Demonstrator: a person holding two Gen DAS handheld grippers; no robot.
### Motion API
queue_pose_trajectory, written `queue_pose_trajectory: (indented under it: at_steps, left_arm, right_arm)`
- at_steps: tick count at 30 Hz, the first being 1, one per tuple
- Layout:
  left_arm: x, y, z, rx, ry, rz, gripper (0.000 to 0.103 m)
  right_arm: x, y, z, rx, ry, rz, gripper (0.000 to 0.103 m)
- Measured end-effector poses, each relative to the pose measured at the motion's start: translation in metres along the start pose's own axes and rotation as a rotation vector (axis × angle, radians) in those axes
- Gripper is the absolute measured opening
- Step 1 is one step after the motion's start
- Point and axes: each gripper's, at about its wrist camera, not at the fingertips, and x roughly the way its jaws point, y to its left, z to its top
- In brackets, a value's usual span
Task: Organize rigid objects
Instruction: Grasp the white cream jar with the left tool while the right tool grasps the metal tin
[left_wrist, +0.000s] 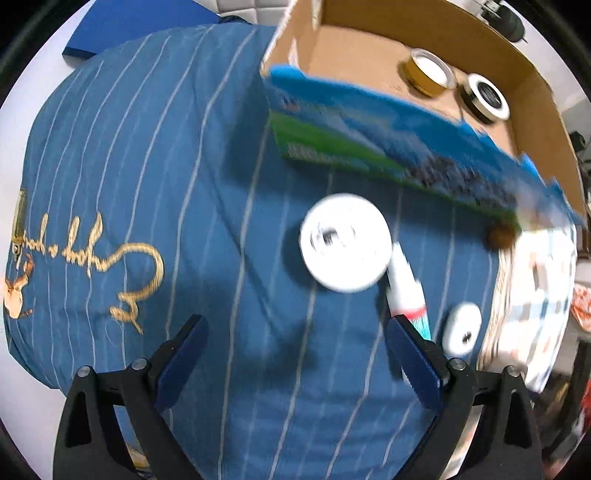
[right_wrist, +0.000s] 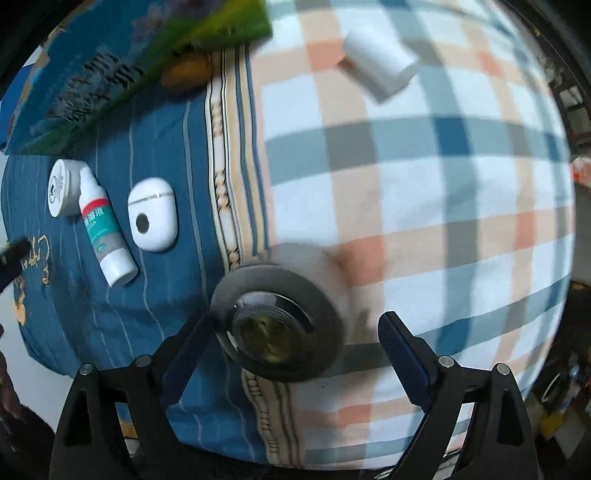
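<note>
My left gripper (left_wrist: 295, 339) is open and empty above the blue striped bedding. Just ahead lie a white round jar (left_wrist: 345, 242), a white spray bottle (left_wrist: 406, 288) and a white earbud case (left_wrist: 461, 328). A cardboard box (left_wrist: 347, 51) beyond holds two tape rolls (left_wrist: 428, 70). My right gripper (right_wrist: 295, 336) is open around a grey round tin with a clear lid (right_wrist: 277, 325); its left finger touches the rim and its right finger stands apart. The jar (right_wrist: 61, 188), bottle (right_wrist: 103, 229) and case (right_wrist: 153, 218) lie to its left. A white cylinder (right_wrist: 380, 62) lies far ahead.
The box's blue and green printed flap (left_wrist: 388, 144) hangs over the bedding. A small brown object (left_wrist: 498, 236) lies by the flap's edge. A checked blanket (right_wrist: 424, 184) covers the right side. A blue book (left_wrist: 129, 26) lies far left.
</note>
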Motion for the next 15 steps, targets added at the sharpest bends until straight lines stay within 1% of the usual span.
queue_pose_trajectory:
  at_steps: [2,3,4,7,9,10,11,12,13,14,15]
  left_arm:
    - [0.007,0.0,0.014,-0.011,0.007,0.003,0.099]
    - [0.012,-0.002,0.022,-0.011,0.014,-0.001,0.099]
    - [0.02,-0.006,0.03,-0.006,0.029,-0.002,0.099]
    - [0.045,-0.013,0.046,-0.01,0.106,-0.044,0.099]
    - [0.061,-0.018,0.055,-0.005,0.135,-0.046,0.099]
    - [0.065,-0.02,0.057,0.002,0.139,-0.038,0.097]
    - [0.069,-0.022,0.059,0.007,0.137,-0.026,0.086]
    - [0.071,-0.022,0.06,0.006,0.13,-0.029,0.079]
    - [0.071,-0.02,0.059,-0.001,0.127,-0.046,0.068]
    - [0.071,-0.019,0.059,-0.01,0.126,-0.046,0.067]
    - [0.069,-0.017,0.057,-0.012,0.112,-0.031,0.067]
  right_arm:
    - [0.012,0.0,0.003,0.025,0.02,0.007,0.092]
    - [0.016,0.0,0.004,0.029,0.019,-0.003,0.086]
    - [0.021,0.001,0.004,0.025,0.022,-0.021,0.077]
    - [0.027,0.005,0.003,0.024,0.012,-0.084,0.075]
    - [0.027,0.005,0.004,0.017,0.011,-0.099,0.075]
    - [0.027,0.004,0.003,0.02,0.008,-0.099,0.075]
    - [0.027,0.004,0.003,0.019,0.008,-0.098,0.075]
    - [0.027,0.005,0.002,0.018,0.011,-0.097,0.075]
    - [0.027,0.002,0.001,0.022,0.017,-0.095,0.074]
    - [0.028,0.002,0.0,0.026,0.026,-0.093,0.074]
    - [0.03,0.012,0.002,0.026,0.034,-0.093,0.074]
